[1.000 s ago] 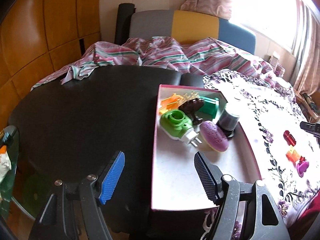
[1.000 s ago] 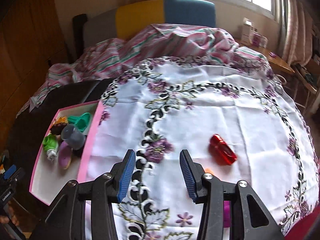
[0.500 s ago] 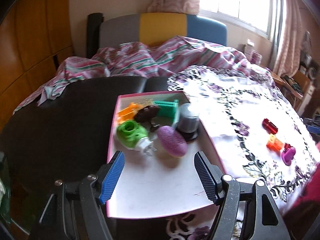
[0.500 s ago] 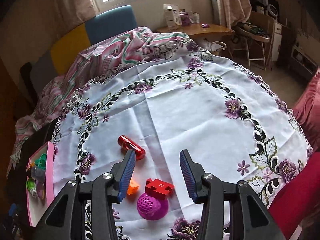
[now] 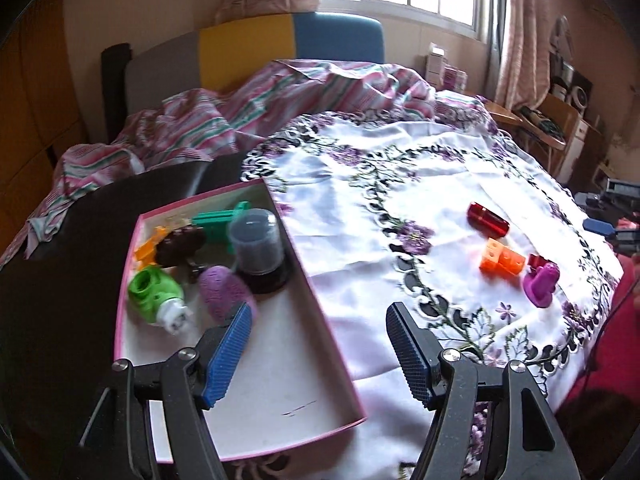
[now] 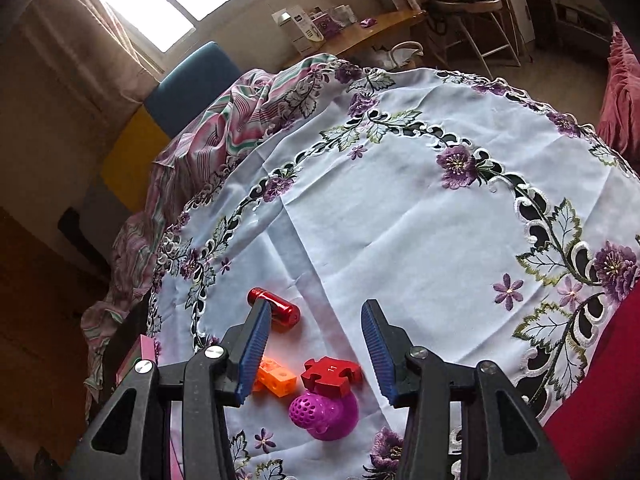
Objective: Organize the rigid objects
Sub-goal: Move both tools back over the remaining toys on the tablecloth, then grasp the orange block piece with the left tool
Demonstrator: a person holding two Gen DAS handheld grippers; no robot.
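A pink-rimmed box holds a green toy, a purple oval, a grey cup, a teal piece and an orange piece. On the embroidered cloth lie a red cylinder, an orange block, a red puzzle piece and a magenta perforated ball. My left gripper is open and empty above the box's right wall. My right gripper is open and empty, just above the loose pieces.
A striped pink blanket is heaped at the back by a grey, yellow and blue headboard. The dark tabletop shows left of the box. A wooden desk and chairs stand beyond the bed.
My left gripper has swung right, from over the box to over its right wall. My right gripper has moved right and tilted, so the loose pieces now sit between its fingers.
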